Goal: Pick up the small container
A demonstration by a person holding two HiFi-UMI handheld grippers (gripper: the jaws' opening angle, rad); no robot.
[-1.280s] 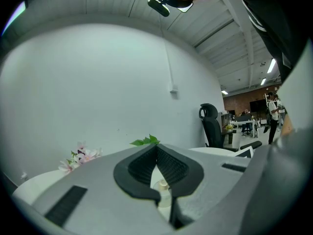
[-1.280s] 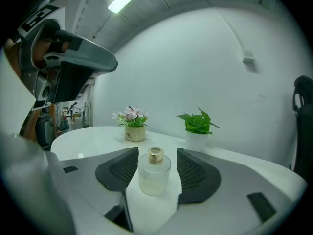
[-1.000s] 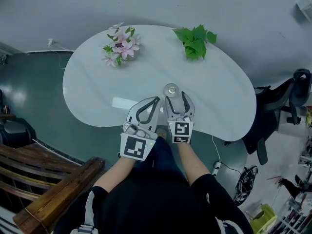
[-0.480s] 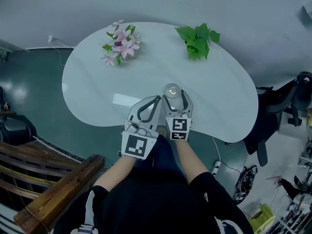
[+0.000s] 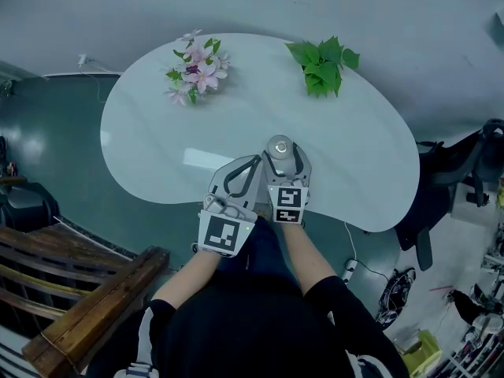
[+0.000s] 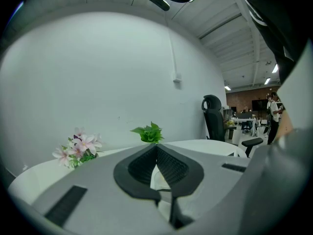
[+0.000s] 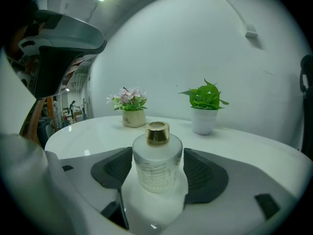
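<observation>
A: Three containers stand on the white counter [image 5: 157,132], is that right?

B: Yes. The small container [image 7: 157,160] is a frosted glass bottle with a gold cap [image 7: 157,132]. What it holds cannot be made out through the frosting. Beyond the small container and to its left is a cream pot [image 7: 133,117] filled with pink flowers [image 7: 128,97]. Beyond it and to its right is a white pot [image 7: 204,120] holding a green plant [image 7: 206,96].

A: And where is the small container relative to the jaws?

B: It stands upright between the jaws of the right gripper [image 5: 283,157], near the counter's front edge. One dark ribbed pad presses each side of its body, so those jaws are clenched on the bottle. Its cap rises above the pads. Whether its base rests on the counter cannot be told.

A: What about the other one?

B: The left gripper [image 6: 157,151] sits just left of the small container. Its jaws are pressed tip to tip with nothing between them.
</observation>
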